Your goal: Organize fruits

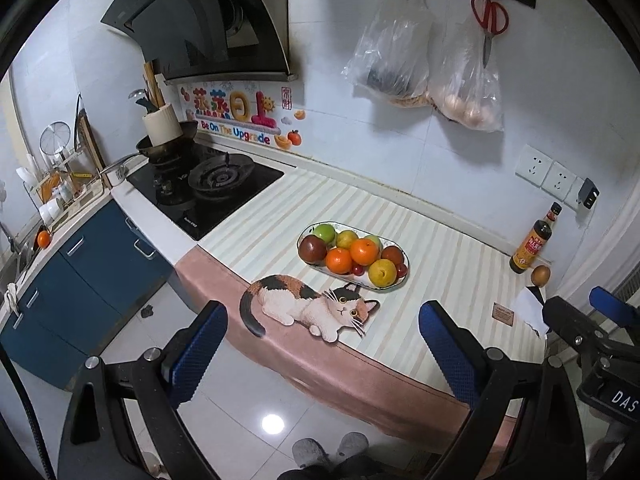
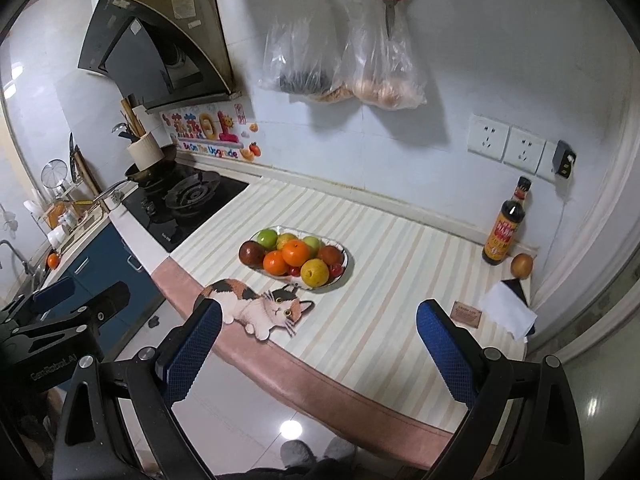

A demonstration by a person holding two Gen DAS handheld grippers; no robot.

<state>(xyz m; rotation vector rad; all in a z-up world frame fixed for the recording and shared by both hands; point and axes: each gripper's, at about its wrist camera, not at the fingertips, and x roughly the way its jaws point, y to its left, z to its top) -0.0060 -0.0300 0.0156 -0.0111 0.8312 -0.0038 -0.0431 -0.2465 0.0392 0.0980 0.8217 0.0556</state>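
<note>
An oval plate (image 1: 403,254) (image 2: 347,258) on the striped counter mat holds oranges (image 1: 364,251) (image 2: 296,253), green apples (image 1: 324,233) (image 2: 267,238), a dark red apple (image 1: 313,249) (image 2: 252,253), a yellow fruit (image 1: 382,273) (image 2: 315,273) and small red fruits. A lone brown fruit (image 1: 541,275) (image 2: 521,266) sits by a sauce bottle at the right. My left gripper (image 1: 324,354) is open and empty, held off the counter's front edge. My right gripper (image 2: 320,354) is open and empty too, to the right of the left one.
A cat-shaped mat (image 1: 308,306) (image 2: 256,307) lies in front of the plate. A sauce bottle (image 1: 534,242) (image 2: 505,226), a folded paper (image 2: 510,311) and a small card (image 2: 465,314) lie at the right. A gas hob (image 1: 208,188) is at the left. Bags and scissors hang on the wall.
</note>
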